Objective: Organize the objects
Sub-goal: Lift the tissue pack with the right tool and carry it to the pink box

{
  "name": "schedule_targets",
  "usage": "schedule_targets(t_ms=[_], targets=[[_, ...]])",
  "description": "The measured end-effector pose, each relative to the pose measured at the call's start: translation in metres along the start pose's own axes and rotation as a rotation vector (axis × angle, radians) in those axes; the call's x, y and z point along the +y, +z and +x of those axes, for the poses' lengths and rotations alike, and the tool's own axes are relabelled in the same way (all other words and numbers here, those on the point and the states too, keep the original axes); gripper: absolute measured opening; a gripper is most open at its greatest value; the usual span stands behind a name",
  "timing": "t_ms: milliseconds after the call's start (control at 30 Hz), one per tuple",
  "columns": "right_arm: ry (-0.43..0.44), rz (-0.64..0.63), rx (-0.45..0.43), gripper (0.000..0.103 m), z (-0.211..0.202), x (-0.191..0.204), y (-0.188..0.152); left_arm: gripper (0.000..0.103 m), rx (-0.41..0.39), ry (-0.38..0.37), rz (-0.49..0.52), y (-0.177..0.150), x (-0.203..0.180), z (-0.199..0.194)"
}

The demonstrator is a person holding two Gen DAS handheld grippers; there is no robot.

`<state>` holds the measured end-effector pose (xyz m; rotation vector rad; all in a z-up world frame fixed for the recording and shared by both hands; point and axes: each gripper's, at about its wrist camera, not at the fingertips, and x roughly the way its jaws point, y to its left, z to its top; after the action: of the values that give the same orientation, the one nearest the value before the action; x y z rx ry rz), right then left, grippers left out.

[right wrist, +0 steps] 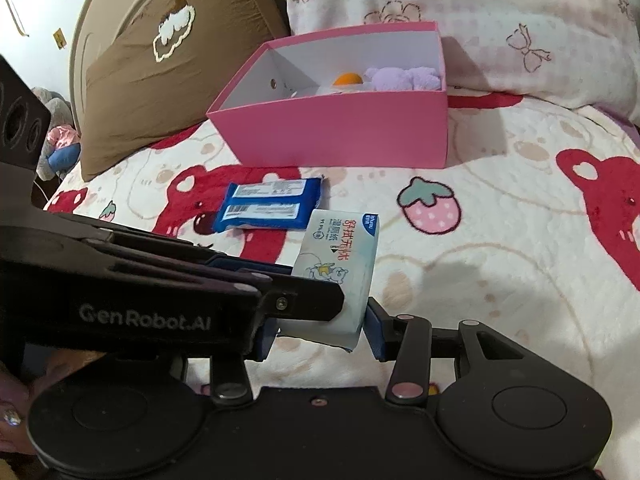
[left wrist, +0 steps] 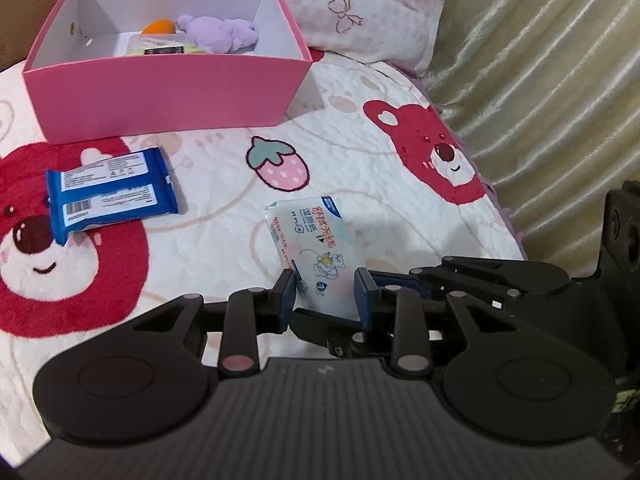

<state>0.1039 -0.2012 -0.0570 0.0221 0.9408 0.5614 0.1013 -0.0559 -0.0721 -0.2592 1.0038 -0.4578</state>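
Both grippers are clamping the same white wipes pack, holding it off the bedspread. L gripper is squeezing its near end w/ blue pads on either side; R gripper is doing likewise in the right wrist view, w/ the L gripper's black fingers crossing in from the left edge and meeting the pack's left side.

Blue wipes pack is lying flat on the bedspread, label side up, just in front of the pink box, near its left front corner, not touching it. The pink box is sitting open toward the bedspread's far edge, by the pillows. Inside it a purple plush, an orange item and a flat white package are resting against the far wall.
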Motion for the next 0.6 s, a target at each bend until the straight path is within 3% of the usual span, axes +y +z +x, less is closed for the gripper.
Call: schedule_targets(t_ms=[300, 600], targets=[[-0.01, -0.027, 0.001, 0.052, -0.012, 0.024, 0.004, 0.031, -0.035, -0.005, 0.007, -0.003, 0.004, -0.026], [-0.057, -0.057, -0.074, 0.052, -0.025, 0.047, 0.003, 0.033, -0.085, -0.008, 0.035, -0.008, 0.004, -0.044]])
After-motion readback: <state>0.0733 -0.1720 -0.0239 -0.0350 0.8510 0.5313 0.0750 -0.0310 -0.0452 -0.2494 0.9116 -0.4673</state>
